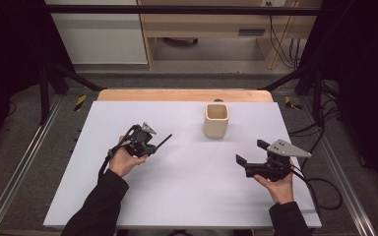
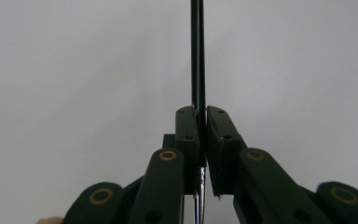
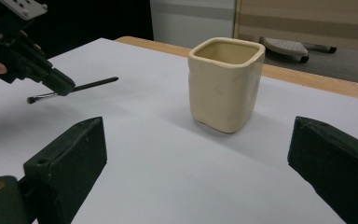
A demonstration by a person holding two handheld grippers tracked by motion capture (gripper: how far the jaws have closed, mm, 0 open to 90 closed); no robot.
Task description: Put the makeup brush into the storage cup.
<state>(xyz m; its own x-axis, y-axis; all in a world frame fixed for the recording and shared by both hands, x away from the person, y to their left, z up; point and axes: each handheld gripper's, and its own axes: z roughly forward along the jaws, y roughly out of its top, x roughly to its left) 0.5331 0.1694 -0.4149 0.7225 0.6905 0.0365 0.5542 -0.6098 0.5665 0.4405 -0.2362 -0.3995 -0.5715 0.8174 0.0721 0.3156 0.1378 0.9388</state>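
Nearest the high camera are two dark sleeves reaching in over the white table [image 1: 187,196]. On the left, the left gripper [image 1: 153,145] is clamped on a thin black brush [image 1: 163,141], whose handle pokes out past the jaws toward the cream cup [image 1: 216,120]. That cup stands upright beyond and to the right of this gripper, well apart from it, and as far as I can see inside it is empty. On the right, the right gripper [image 1: 250,152] has its jaws spread apart with nothing between them; the cup sits ahead of it and off to its left. A cable trails from it over the table edge.

From the left gripper view, both black jaws are pressed together on the brush [image 2: 197,56], which runs straight up out of the pads; a bit of its silver ferrule shows below them. Plain white table lies behind.

From the right gripper view, the jaws stand wide at the bottom corners, and the cup [image 3: 225,84] sits between and beyond them, square-mouthed, with a bare inner wall. The left gripper [image 3: 63,88] hangs off to the left, holding the brush [image 3: 91,84] just above the table. No writing or label is readable on any of these things.
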